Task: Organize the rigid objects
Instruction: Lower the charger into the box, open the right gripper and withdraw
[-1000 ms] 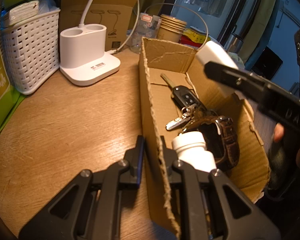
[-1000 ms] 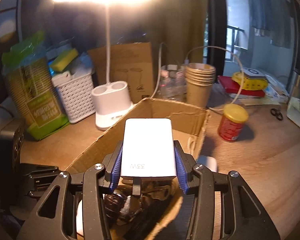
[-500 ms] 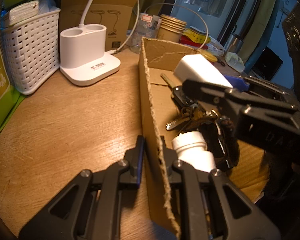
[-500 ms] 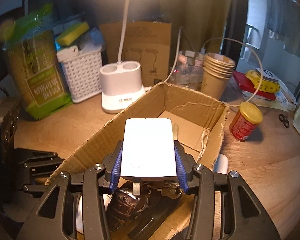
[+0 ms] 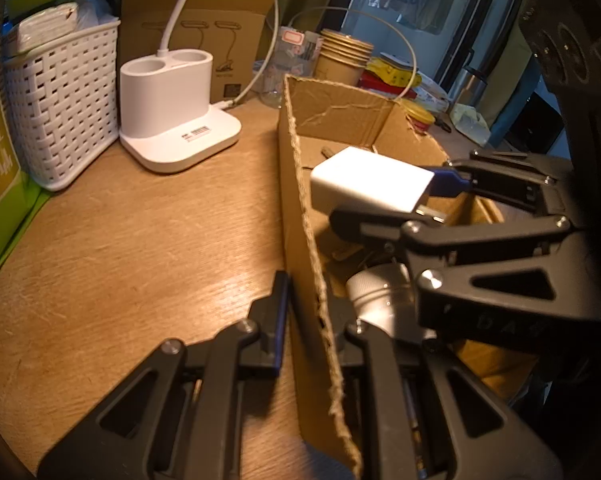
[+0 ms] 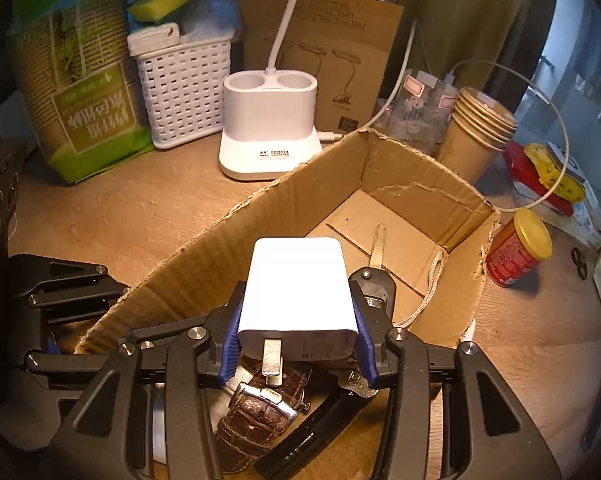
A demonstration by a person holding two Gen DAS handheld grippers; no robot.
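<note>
The right gripper [image 6: 298, 354] is clamped on a white rectangular plug-in charger [image 6: 298, 286]; its blue-padded jaws press the charger's two sides, with the metal prong pointing back toward the camera. The charger is held above the interior of the open brown cardboard box [image 6: 424, 188], at centre frame in the right wrist view. In the left wrist view the same charger [image 5: 368, 184] appears at centre right, over the box [image 5: 296, 184].

The left gripper [image 5: 306, 316] is closed on the near side wall of the cardboard box, one jaw outside and one inside.

Box contents, lower centre of the right wrist view:
- a brown leather-strap wristwatch [image 6: 260, 404];
- a black flip car key with a bare metal blade [image 6: 376, 276];
- a white screw-cap plastic bottle [image 5: 380, 300], visible in the left wrist view at lower centre.

The wooden surface [image 5: 140, 240] carries, at upper left of the left wrist view, a white lattice plastic basket [image 5: 64, 100] and a white two-well desk lamp base [image 5: 172, 108]. Behind them stands a flat brown cardboard lamp package [image 5: 204, 8]. A stack of brown paper cups [image 6: 480, 132] sits at upper right of the right wrist view, and a red jar with a yellow lid [image 6: 520, 248] stands just outside the box at right. A green printed bag [image 6: 80, 92] occupies the upper left. A window area fills the upper right background.
</note>
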